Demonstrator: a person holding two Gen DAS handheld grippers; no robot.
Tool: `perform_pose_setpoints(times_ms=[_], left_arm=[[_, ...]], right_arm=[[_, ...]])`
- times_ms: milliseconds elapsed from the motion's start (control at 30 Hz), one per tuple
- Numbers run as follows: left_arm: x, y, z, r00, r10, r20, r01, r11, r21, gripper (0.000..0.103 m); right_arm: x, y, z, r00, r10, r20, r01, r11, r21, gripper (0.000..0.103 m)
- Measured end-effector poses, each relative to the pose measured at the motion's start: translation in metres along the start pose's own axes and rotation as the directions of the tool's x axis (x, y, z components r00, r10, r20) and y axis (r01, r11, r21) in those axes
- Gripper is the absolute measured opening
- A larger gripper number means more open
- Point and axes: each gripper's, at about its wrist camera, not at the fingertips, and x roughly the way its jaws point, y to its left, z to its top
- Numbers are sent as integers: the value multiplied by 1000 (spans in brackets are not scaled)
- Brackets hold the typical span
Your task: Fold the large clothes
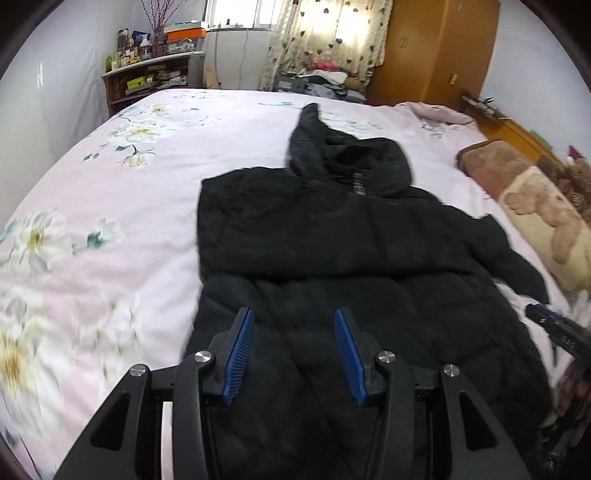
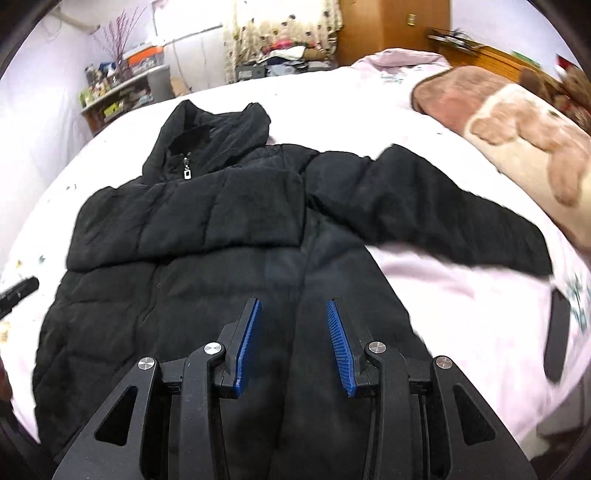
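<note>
Bright curtained window (image 1: 258, 18) behind a cluttered shelf (image 1: 147, 74) – wooden wardrobe (image 1: 436, 48) to its right, pale walls

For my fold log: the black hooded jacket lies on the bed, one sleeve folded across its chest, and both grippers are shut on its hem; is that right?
Not quite: both the left gripper and right gripper are open, holding nothing, as each wrist view shows. The black hooded jacket does lie on the bed with one sleeve folded across.

Black hooded puffer jacket (image 2: 207, 236) lying flat, one sleeve folded
</note>
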Motion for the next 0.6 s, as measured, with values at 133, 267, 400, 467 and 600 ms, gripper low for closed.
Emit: perform_pose_setpoints(times_ms=[133,267,400,467,600], left_arm=[[-26,-17,-16,999,-33,10,33,999,2,48],[-43,-28,-22,998,-66,16,66,998,-9,49],[-50,-35,-19,998,-60,24,60,998,-3,51],[-50,-37,-14,999,-44,29,44,999,2,52],[-46,-45,-11,999,-33,35,32,999,4,53]], right_arm=[[-34,3,-20,999,38,22,-39,999,23,39],[-57,0,-30,997,65,38,-67,997,35,39],[-69,-7,-32,997,60,52,-63,997,51,39],[-72,-12,-31,997,55,58,-59,996,67,39],[-75,-24,-29,996,46,73,-52,995,90,39]])
